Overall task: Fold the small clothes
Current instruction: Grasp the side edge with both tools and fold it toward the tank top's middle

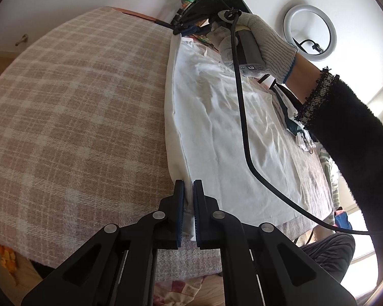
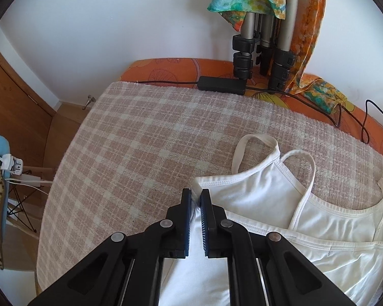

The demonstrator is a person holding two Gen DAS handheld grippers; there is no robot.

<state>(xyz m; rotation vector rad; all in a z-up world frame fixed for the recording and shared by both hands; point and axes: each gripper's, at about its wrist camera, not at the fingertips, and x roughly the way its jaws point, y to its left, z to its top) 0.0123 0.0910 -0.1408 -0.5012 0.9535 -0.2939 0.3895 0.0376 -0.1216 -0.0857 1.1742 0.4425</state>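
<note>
White cotton, a strappy camisole (image 2: 273,199), lies on the checked blanket (image 2: 145,137). A gloved hand (image 1: 265,43) reaches the right gripper (image 2: 196,199) over its top corner, jaws narrowed on the hem. The left gripper (image 1: 188,191) pinches the bottom edge likewise. No readable writing shows.

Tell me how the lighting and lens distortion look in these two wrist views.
Left wrist view: window glare at right, plaid blanket bulges from fisheye, white camisole near overexposed. Right wrist view: even soft daylight, sharp focus, tripod legs bowed, dark vignette corners.
</note>
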